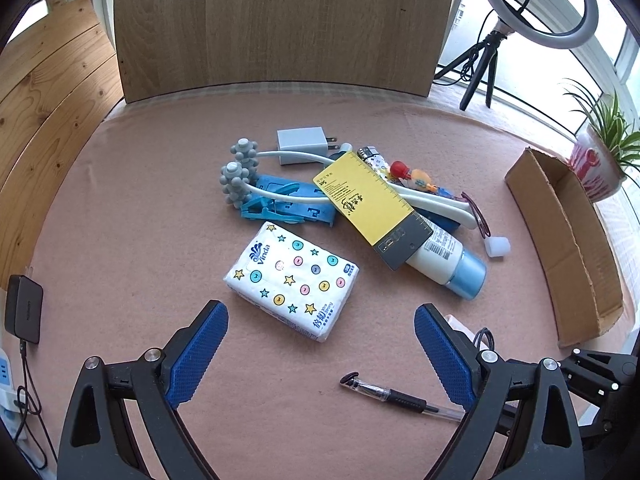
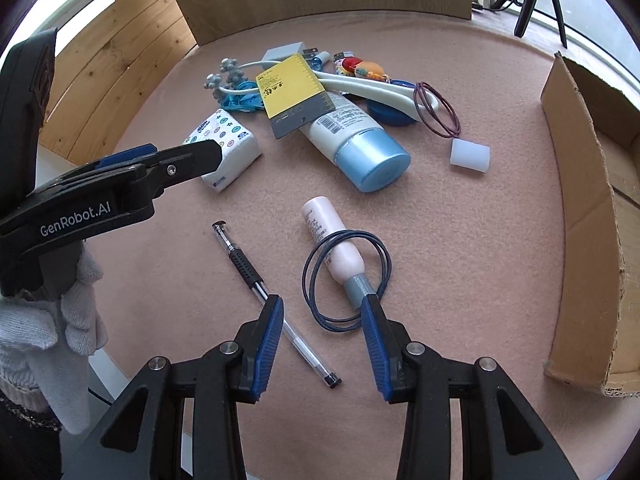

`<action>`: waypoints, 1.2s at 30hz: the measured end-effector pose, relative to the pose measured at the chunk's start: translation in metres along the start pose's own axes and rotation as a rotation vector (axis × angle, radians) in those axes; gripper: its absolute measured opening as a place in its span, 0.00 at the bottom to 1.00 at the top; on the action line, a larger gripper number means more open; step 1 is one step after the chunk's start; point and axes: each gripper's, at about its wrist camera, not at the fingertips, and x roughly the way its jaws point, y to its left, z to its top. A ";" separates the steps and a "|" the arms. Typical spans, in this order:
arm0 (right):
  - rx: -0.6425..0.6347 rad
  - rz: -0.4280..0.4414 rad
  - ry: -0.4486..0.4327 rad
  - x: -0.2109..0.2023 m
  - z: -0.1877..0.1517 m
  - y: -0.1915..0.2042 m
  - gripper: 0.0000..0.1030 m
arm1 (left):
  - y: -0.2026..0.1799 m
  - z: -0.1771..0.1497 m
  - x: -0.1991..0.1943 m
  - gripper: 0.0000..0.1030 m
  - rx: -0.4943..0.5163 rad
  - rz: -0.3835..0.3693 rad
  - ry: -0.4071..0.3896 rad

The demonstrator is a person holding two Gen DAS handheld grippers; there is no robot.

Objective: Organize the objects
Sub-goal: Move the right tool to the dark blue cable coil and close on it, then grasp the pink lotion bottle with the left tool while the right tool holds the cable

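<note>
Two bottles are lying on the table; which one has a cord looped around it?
The small pink bottle with the grey cap, nearest the right gripper. The bigger white tube with the blue cap has none.

Far centre pile: yellow card (image 2: 291, 87) atop white tube (image 2: 352, 136), blue cap toward near; massager (image 1: 248, 172), charger (image 1: 301, 141) behind. Tissue pack (image 1: 291, 280) left. Pen (image 2: 264, 292), pink bottle (image 2: 334, 246) through blue band (image 2: 346, 278), near. Box (image 2: 592, 216) right.

both hand-held grippers, left hand-held gripper (image 1: 320, 344) and right hand-held gripper (image 2: 323, 340), gape empty.
</note>
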 end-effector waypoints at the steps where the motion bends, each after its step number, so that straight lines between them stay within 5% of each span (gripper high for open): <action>1: -0.014 0.008 0.007 0.001 0.000 0.004 0.36 | 0.001 0.000 0.000 0.93 -0.001 0.002 0.000; 6: -0.066 -0.064 0.017 0.013 0.004 0.016 0.35 | 0.001 0.001 0.002 0.89 -0.006 -0.006 0.005; 9: -0.058 -0.104 0.034 0.018 0.004 0.011 0.17 | 0.000 0.001 0.001 0.89 -0.006 -0.012 0.004; 16: 0.023 -0.098 0.027 0.008 0.001 -0.022 0.07 | -0.010 0.000 0.004 0.86 0.002 -0.030 0.012; 24: 0.140 -0.111 0.003 -0.008 -0.004 -0.069 0.05 | -0.050 -0.006 0.014 0.85 0.051 -0.076 0.060; 36: 0.093 -0.094 -0.016 -0.018 -0.010 -0.072 0.05 | -0.095 -0.022 0.032 0.85 0.020 -0.063 0.109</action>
